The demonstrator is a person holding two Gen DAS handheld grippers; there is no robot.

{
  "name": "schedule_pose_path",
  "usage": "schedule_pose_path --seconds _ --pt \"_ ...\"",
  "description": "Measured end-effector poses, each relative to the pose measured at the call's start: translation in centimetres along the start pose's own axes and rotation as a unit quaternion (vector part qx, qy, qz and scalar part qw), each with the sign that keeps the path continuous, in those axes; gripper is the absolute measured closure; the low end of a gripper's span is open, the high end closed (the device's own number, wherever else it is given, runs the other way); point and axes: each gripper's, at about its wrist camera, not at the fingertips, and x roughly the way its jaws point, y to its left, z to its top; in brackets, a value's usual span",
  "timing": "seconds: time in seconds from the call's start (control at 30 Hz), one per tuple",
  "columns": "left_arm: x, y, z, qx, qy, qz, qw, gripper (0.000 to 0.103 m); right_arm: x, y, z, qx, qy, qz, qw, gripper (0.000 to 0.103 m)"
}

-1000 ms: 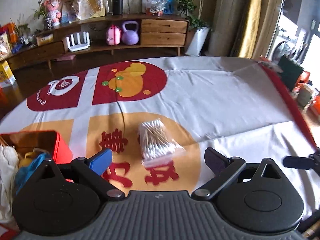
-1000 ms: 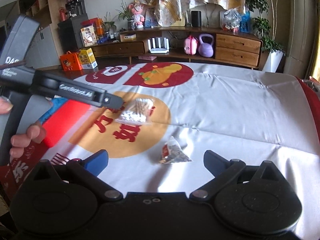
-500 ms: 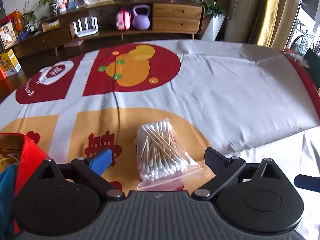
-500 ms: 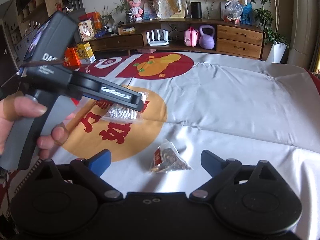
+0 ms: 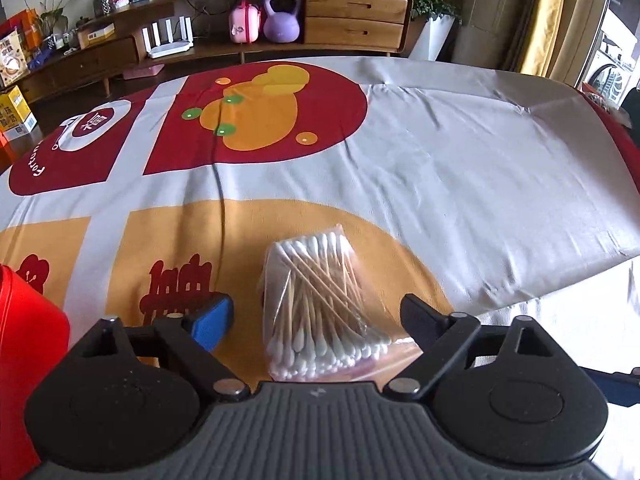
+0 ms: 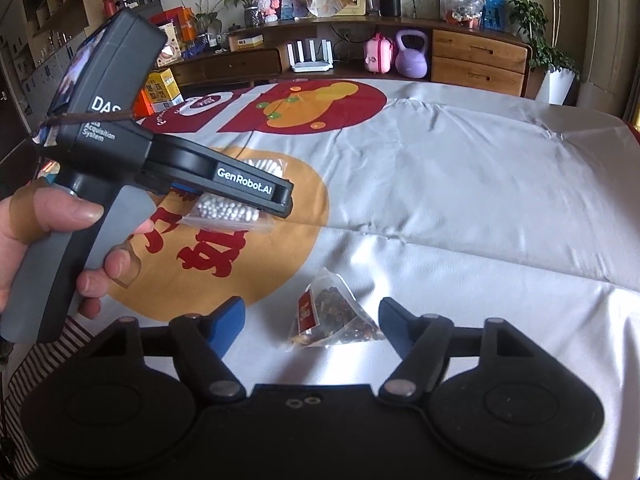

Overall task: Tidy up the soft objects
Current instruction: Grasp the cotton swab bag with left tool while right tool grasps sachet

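In the left wrist view, the left tongs [image 5: 318, 316] fill the bottom of the frame, their two fingers spread wide. Between them, low in the centre, lies a clear bag of cotton swabs [image 5: 320, 316] with wooden sticks and white tips. It rests on the orange circle of a printed cloth [image 5: 460, 168] that covers the worktop; neither finger touches the bag. A red box [image 5: 28, 320] shows at the lower left edge. A thin dark cord [image 5: 219, 184] runs down the cloth from the upper centre toward the bag. Along the top of the frame stands a wooden sideboard [image 5: 352, 16] with a purple kettlebell [image 5: 281, 24] on its lower shelf.

In the right wrist view, the right tongs [image 6: 311, 322] sit at the bottom, also spread wide. Between their fingers, just right of centre, a small clear pyramid sachet [image 6: 336, 314] of dried bits with a red tag lies on the white part of the cloth [image 6: 460, 184], close to the right finger but with a sliver of cloth between. At the left of the frame a hand [image 6: 52, 232] grips the grey handle of the left tongs [image 6: 276, 200], whose black finger hangs over the bag of cotton swabs [image 6: 228, 213] at left centre.
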Motion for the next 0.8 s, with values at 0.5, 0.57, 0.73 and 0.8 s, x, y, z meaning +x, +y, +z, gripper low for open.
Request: schedule_pose_path --seconds 0.5,0.57,0.73,0.8 --pt "-0.9 0.9 -0.2 -0.006 -0.030 -0.004 0.9995 0.065 0.5 -0.5 -0.7 0.016 0.005 -0.031 0.999 0.078" --pt "-1.1 1.0 -0.3 -0.005 -0.031 -0.002 0.9995 0.066 0.3 -0.8 -0.8 0.022 0.005 -0.029 0.999 0.083" --pt "-1.8 1.4 -0.6 -0.006 -0.031 -0.005 0.9995 0.067 -0.1 -1.0 -0.9 0.033 0.002 -0.029 0.999 0.088" --pt "-2.2 1.4 -0.7 -0.005 -0.030 -0.006 0.9995 0.067 -0.4 -0.9 -0.9 0.034 0.002 -0.032 0.999 0.088"
